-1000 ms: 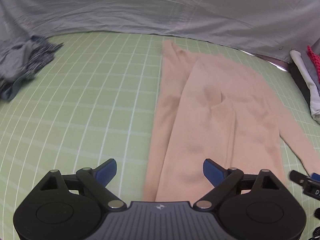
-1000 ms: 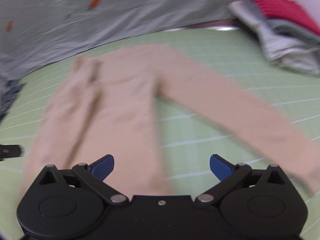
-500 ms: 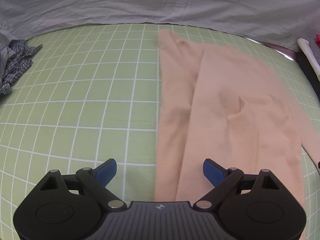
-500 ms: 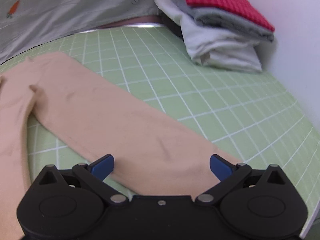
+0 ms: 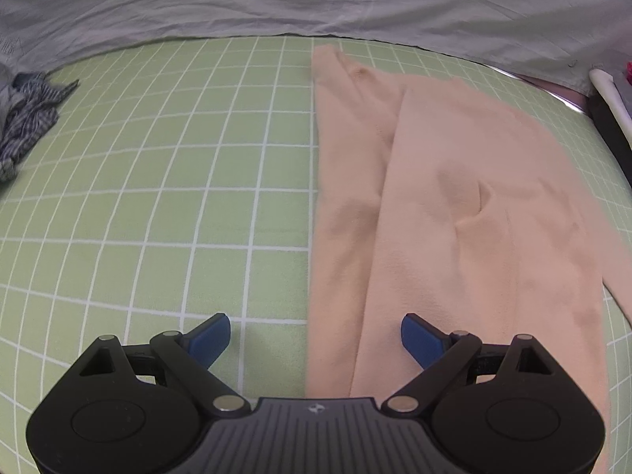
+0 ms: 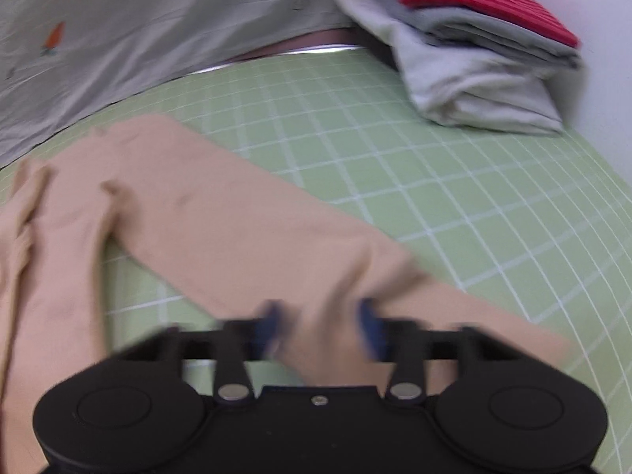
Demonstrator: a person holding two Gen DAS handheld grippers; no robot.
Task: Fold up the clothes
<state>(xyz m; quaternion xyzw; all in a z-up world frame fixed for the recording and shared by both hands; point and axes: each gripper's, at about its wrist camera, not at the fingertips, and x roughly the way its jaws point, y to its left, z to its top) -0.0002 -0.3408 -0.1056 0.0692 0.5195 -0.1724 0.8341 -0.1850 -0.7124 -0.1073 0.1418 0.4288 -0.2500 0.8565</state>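
your right gripper is closing at the bottom centre of its view, blue pads blurred, with a bunch of the peach garment's sleeve between them. whether the pads already press the cloth you can't quite tell through the blur, though a ridge of fabric rises toward them. your left gripper is spread wide at the bottom of its view, holding nothing, its right pad over the garment's near edge and its left pad over bare green mat.

the garment lies flat on the mat, body on the right half of the left view, the sleeve running diagonally toward the lower right of the right view.

risks as i judge them: the pinch may catch only the top layer, so the sleeve peels open as you lift. a thin bite could slip out mid-fold. with the left gripper not pinning anything, pulling the sleeve may drag the whole body and skew the fold. swing wide and you could brush the folded stack at upper right.
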